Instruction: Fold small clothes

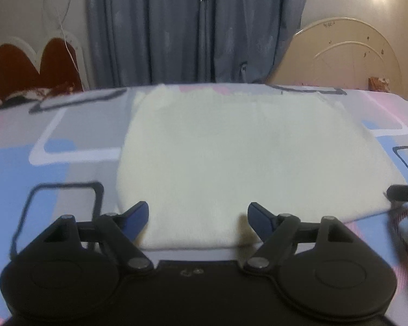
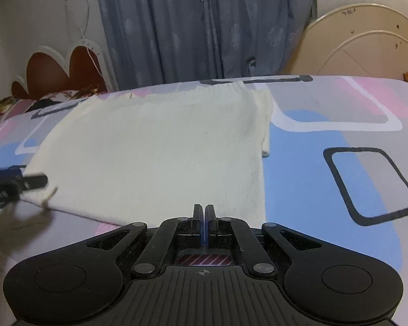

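Observation:
A cream knitted garment (image 1: 231,152) lies flat on the patterned bed sheet (image 1: 68,125). My left gripper (image 1: 198,214) is open, and its two blue-padded fingers straddle the garment's near left edge without pressing it. The right gripper (image 1: 404,193) shows at the right edge of this view, by the garment's near right corner. In the right wrist view the garment (image 2: 155,149) stretches ahead, with a folded-in strip along its right side. My right gripper (image 2: 204,212) is shut, pads together, tips at the garment's near edge; no cloth shows between them. The left gripper (image 2: 16,182) is at the far left.
The sheet (image 2: 326,163) has blue, pink and grey blocks with dark outlines. Behind the bed hang blue-grey curtains (image 1: 198,27). A red-brown scalloped headboard (image 1: 27,65) stands at the back left, and a cream arched headboard (image 1: 348,54) at the back right.

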The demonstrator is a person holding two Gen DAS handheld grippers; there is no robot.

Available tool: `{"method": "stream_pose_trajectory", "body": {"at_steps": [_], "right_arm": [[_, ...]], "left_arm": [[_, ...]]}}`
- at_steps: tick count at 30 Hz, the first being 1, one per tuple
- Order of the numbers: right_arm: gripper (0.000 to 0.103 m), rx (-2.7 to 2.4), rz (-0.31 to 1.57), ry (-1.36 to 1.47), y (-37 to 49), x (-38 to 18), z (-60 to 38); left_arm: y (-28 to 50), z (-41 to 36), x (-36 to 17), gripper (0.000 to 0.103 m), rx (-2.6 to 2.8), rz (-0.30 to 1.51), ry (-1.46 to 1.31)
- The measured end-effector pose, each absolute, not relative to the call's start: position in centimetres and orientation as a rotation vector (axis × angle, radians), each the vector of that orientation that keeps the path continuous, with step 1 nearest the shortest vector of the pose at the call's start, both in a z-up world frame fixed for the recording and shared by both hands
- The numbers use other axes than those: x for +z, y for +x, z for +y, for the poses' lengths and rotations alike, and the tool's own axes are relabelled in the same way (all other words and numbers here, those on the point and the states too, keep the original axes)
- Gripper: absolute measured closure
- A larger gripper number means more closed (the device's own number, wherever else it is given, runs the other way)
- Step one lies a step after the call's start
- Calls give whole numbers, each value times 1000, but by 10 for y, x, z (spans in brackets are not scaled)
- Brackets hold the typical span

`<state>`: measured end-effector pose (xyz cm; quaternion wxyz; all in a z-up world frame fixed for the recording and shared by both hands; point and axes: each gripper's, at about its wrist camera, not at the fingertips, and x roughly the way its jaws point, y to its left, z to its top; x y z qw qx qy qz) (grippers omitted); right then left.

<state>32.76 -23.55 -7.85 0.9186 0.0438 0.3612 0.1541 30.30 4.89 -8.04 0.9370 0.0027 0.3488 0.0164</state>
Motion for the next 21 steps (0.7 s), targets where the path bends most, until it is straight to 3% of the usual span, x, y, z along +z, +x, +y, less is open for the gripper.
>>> {"method": "stream_pose_trajectory", "body": {"at_steps": [13,15,17,21], "right_arm": [[103,311,760,59,330,-87,-244],[103,315,762,52,330,-87,-244],[103,313,764,62,329,-82,-246],[103,337,699,92,320,-63,-252]], "left_arm": [[298,54,-93,19,54,742,3],[294,58,-89,21,67,748,-16],[284,67,-79,37,102,725,-66],[259,97,-73,36,116,722,-374]]}}
